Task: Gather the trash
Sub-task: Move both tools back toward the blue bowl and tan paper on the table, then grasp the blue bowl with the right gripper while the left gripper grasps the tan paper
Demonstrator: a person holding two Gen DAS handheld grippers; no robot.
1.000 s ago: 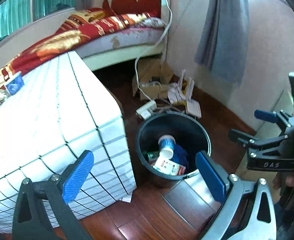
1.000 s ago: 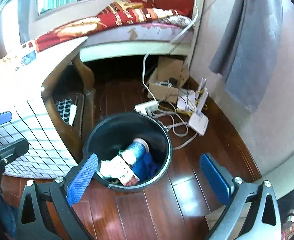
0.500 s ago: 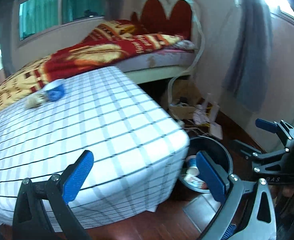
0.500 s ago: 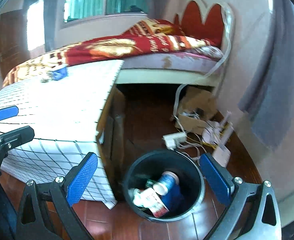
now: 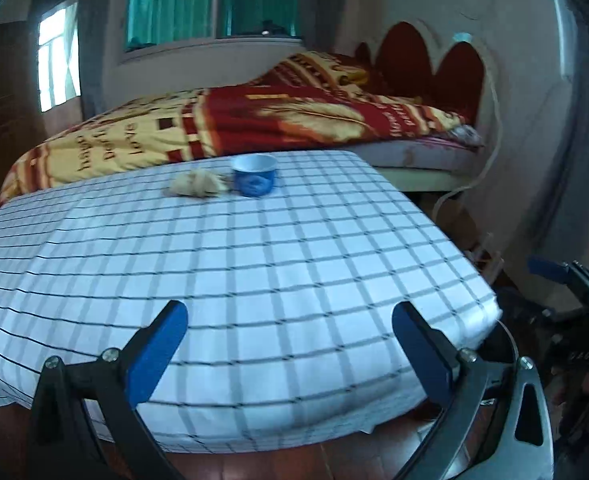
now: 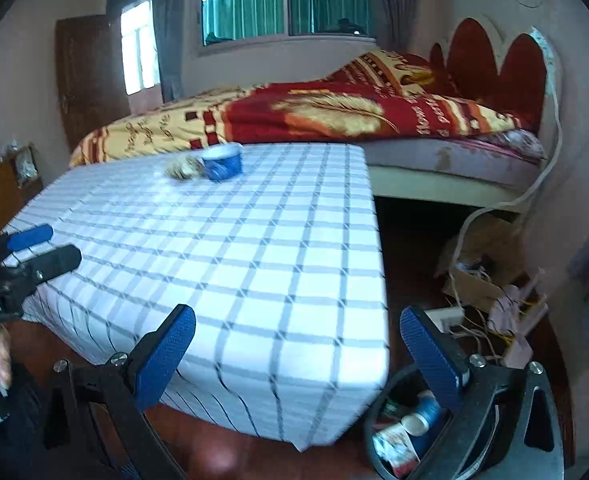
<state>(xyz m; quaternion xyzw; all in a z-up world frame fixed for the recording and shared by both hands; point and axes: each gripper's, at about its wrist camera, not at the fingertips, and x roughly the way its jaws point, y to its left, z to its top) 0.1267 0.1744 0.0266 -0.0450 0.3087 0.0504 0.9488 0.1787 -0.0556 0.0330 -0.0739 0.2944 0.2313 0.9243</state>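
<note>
A blue paper cup (image 5: 253, 179) (image 6: 223, 162) and a crumpled beige wad (image 5: 195, 184) (image 6: 183, 168) sit together at the far side of the checked tablecloth (image 5: 254, 264) (image 6: 234, 248). My left gripper (image 5: 288, 348) is open and empty, raised near the table's front edge. My right gripper (image 6: 298, 350) is open and empty, above the table's near right corner. The black trash bin (image 6: 378, 424) on the floor below it holds a blue cup (image 6: 422, 414) and a carton (image 6: 394, 448). The left gripper also shows in the right wrist view (image 6: 34, 248).
A bed with a red and yellow blanket (image 5: 254, 128) (image 6: 334, 116) stands behind the table. A cardboard box, a power strip (image 6: 444, 316) and tangled cables (image 6: 494, 312) lie on the wooden floor by the right wall. A white cable (image 6: 550, 168) hangs down from the headboard.
Both grippers rose from over the trash bin and tilted up, so the table top with the cup and wad came into view. The bin slid to the lower right. Both stayed open.
</note>
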